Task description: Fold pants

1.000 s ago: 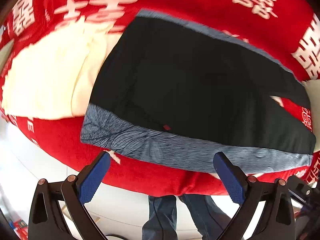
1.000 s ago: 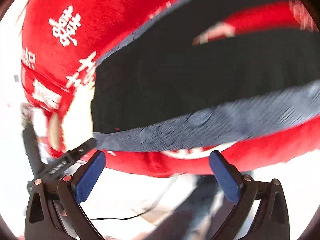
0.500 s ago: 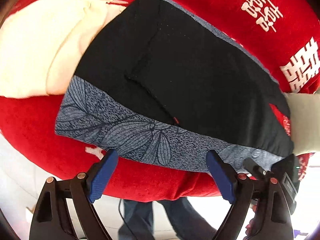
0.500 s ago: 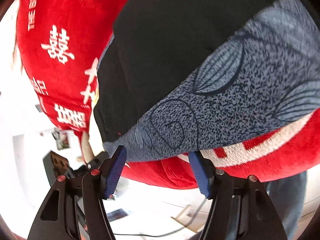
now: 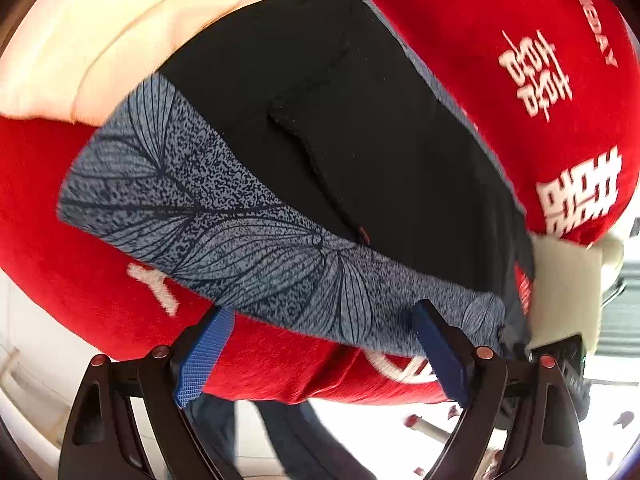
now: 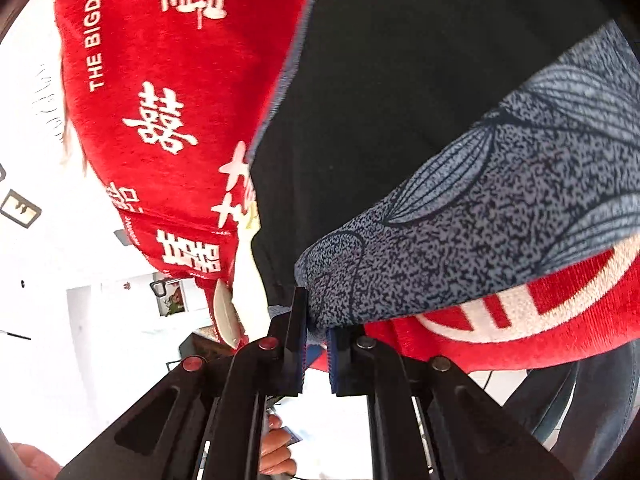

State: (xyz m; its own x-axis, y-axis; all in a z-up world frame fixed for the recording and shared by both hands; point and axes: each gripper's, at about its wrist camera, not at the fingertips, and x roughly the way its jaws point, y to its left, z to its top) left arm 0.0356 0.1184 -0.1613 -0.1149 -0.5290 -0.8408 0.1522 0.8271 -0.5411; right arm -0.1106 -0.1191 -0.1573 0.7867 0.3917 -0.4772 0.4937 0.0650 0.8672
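- Right gripper [image 6: 316, 336]: jaws have just been closing and now sit nearly together, with the corner of the patterned waistband [image 6: 500, 216] pinched between the blue pads.
- Left gripper [image 5: 320, 352]: jaws stand wide apart; nothing is gripped. The lower edge of the waistband [image 5: 248, 236] lies just beyond the fingertips, and the right-hand blue pad [image 5: 438, 354] overlaps the band's edge in the view; contact cannot be judged.
- Pants [image 5: 360, 128]: black, with a grey-blue waistband carrying a dark leaf-vein print. They lie spread flat on a red cloth [image 5: 500, 12] printed with white characters and the words "THE BIGDAY".
- The waistband runs along the near edge of the covered surface; the legs extend away from both cameras.
- A cream-coloured fabric [image 5: 92, 40] lies on the red cloth just beside the pants, touching their far-left edge in the left wrist view.
- In the left wrist view the right gripper's body [image 5: 568, 356] shows at the waistband's right corner.
- Below the surface edge a person's blue-jeaned legs [image 5: 288, 440] are visible, and bare fingers [image 6: 276, 452] show under the right gripper.
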